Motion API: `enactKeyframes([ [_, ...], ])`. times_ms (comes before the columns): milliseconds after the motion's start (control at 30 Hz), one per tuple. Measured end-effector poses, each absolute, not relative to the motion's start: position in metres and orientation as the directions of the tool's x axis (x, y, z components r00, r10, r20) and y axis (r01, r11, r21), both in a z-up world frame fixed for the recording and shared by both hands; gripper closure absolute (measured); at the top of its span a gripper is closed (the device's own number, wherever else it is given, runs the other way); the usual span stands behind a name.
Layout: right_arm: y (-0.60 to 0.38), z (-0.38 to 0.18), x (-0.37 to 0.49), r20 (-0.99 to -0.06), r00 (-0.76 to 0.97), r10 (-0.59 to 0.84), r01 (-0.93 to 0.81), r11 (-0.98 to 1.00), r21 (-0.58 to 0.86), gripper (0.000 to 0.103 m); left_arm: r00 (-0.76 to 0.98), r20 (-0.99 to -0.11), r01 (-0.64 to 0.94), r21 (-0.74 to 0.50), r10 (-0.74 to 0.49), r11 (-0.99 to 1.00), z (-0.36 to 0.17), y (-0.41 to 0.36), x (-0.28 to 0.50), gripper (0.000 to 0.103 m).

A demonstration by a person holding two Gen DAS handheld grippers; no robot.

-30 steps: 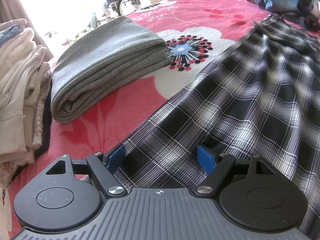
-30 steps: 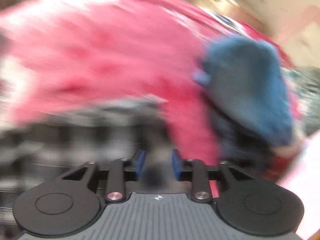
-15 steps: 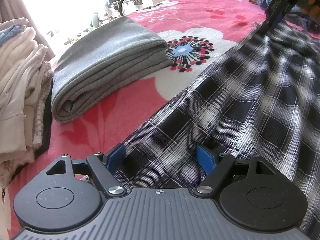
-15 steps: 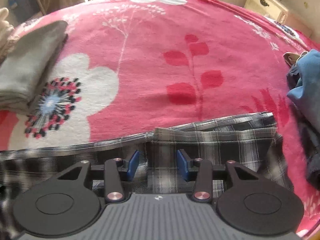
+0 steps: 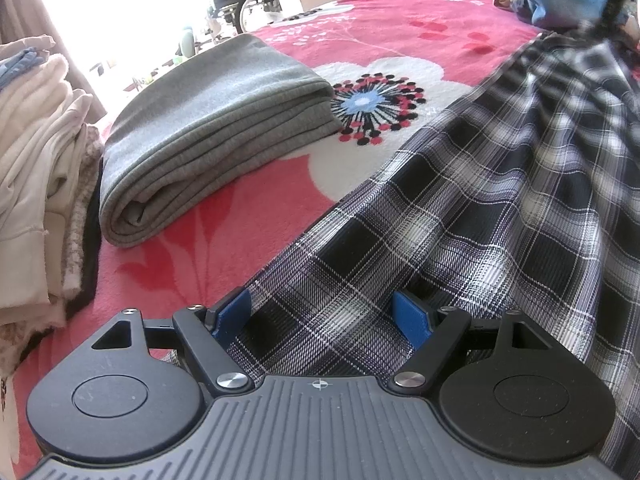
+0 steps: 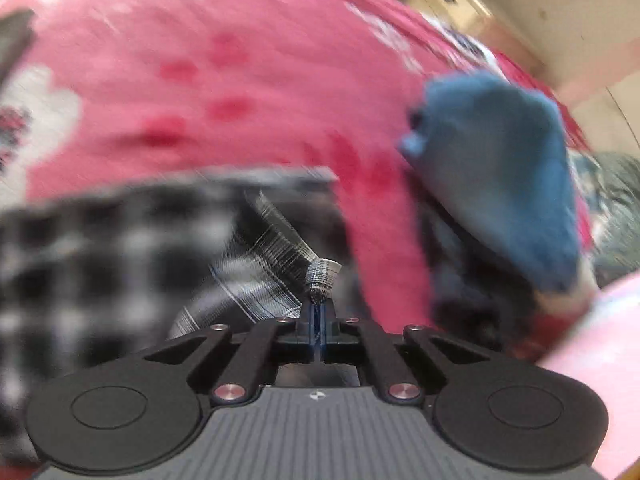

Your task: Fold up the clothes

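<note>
We see the plaid garment [image 5: 500, 200] spread across the red floral blanket [image 5: 248, 232], filling the right and centre of the left view. Our left gripper [image 5: 322, 316] stands spread wide over its near edge, pads not pressing. Our right gripper [image 6: 319, 320] is clenched on a bunched plaid corner. A folded grey garment [image 5: 208, 136] lies upper left, a pale clothes stack [image 5: 36, 160] at the left edge, a blue garment [image 6: 500, 168] right.

A black-and-white plaid garment [image 5: 460, 216] is shown on a pink bed cover [image 5: 400, 28] printed with white flowers and red leaf shapes. A plain grey folded garment [image 5: 208, 136] and a stack of cream and white clothes [image 5: 36, 160] are seen alongside. A blue garment [image 6: 500, 168] is seen beyond. Blue pads [image 5: 410, 318] are borne by black claws.
</note>
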State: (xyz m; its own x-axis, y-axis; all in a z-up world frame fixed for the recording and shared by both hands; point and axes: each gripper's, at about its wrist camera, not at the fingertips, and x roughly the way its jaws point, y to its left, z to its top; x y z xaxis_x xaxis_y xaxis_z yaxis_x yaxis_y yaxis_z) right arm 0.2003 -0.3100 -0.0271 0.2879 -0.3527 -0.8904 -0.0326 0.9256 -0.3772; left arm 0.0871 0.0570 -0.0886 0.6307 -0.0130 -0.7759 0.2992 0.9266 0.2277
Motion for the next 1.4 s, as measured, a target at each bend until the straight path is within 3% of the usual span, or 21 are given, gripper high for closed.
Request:
enactKeyframes([
  [300, -0.333, -0.074, 0.190, -0.895, 0.092, -0.436, -0.027, 0.898, -0.440, 0.101, 0.631, -0.776, 0.295, 0.229, -0.009, 0.928, -0.088, 0.057, 0.087, 0.024],
  [367, -0.339, -0.080, 0.188, -0.887, 0.066, -0.458, -0.025, 0.888, -0.460, 0.100, 0.631, -0.776, 0.294, 0.229, -0.008, 0.928, -0.088, 0.056, 0.086, 0.024],
  [433, -0.345, -0.085, 0.186, -0.880, 0.026, -0.475, -0.019, 0.880, -0.475, 0.091, 0.631, -0.776, 0.294, 0.229, -0.008, 0.928, -0.088, 0.057, 0.087, 0.024],
  [500, -0.346, -0.080, 0.188, -0.864, 0.040, -0.502, -0.013, 0.864, -0.503, 0.083, 0.630, -0.776, 0.294, 0.228, -0.009, 0.928, -0.088, 0.057, 0.087, 0.024],
  [667, -0.352, -0.037, 0.200, -0.822, 0.189, -0.537, 0.080, 0.843, -0.532, 0.081, 0.631, -0.776, 0.292, 0.222, -0.013, 0.930, -0.089, 0.058, 0.087, 0.024],
  [767, -0.350, -0.019, 0.205, -0.843, 0.275, -0.462, 0.087, 0.885, -0.457, 0.080, 0.630, -0.777, 0.294, 0.221, -0.014, 0.930, -0.089, 0.058, 0.087, 0.024],
  [1000, -0.314, -0.045, 0.204, -0.961, 0.254, -0.113, -0.146, 0.977, -0.154, 0.085, 0.631, -0.776, 0.298, 0.225, -0.015, 0.927, -0.088, 0.058, 0.086, 0.024],
  [1200, -0.364, -0.091, 0.231, -0.837, 0.178, -0.518, 0.043, 0.854, -0.519, 0.084, 0.636, -0.771, 0.311, 0.244, -0.011, 0.919, -0.087, 0.058, 0.085, 0.024],
  [1267, -0.369, -0.073, 0.232, -0.860, 0.227, -0.457, 0.096, 0.889, -0.448, 0.084, 0.639, -0.769, 0.316, 0.251, -0.009, 0.915, -0.087, 0.058, 0.084, 0.024],
  [1400, -0.332, -0.042, 0.230, -0.891, 0.367, -0.266, -0.063, 0.949, -0.310, 0.084, 0.645, -0.764, 0.332, 0.270, -0.009, 0.904, -0.087, 0.056, 0.084, 0.024],
])
